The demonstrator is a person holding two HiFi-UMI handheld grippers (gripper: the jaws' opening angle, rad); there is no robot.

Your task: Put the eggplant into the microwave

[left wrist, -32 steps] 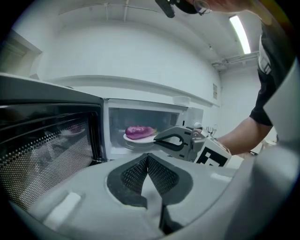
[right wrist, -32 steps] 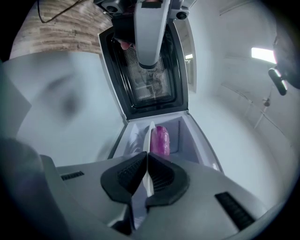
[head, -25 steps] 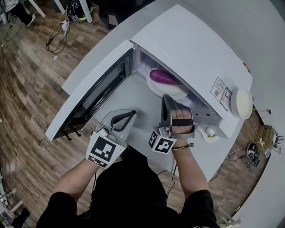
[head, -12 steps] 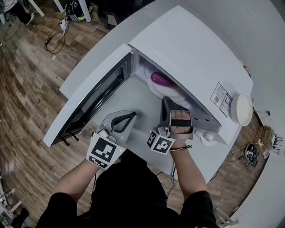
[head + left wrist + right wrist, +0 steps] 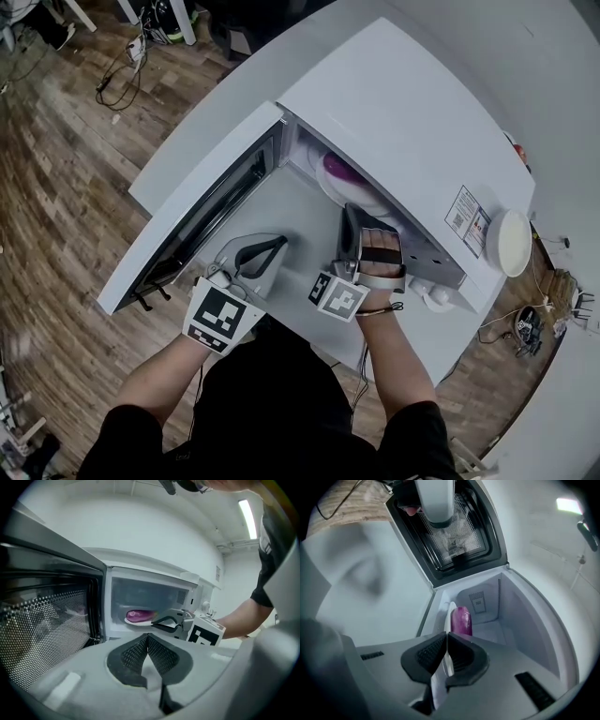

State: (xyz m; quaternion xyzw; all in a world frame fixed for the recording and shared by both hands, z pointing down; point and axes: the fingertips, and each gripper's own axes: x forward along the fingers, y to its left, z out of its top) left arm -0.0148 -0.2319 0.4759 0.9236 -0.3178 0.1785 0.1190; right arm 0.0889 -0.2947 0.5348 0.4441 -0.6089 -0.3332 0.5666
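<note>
The right gripper view shows the right gripper point(image 5: 446, 638) pinching the rim of the white plate point(image 5: 448, 616), with the eggplant point(image 5: 461, 619) lying on it inside the microwave point(image 5: 520, 620). In the head view the microwave's top half hides that eggplant. The left gripper view shows the left gripper point(image 5: 147, 640) pressed together on nothing, beside the open door point(image 5: 47, 620).

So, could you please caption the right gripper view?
Right gripper grips the plate bearing the eggplant inside the open microwave.

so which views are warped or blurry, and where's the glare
Head view: fisheye bends the microwave edges, light is even. Left gripper view: dark corners, the ceiling light glares at top right. Right gripper view: the picture's left side is smeared, the eggplant stays sharp.
</note>
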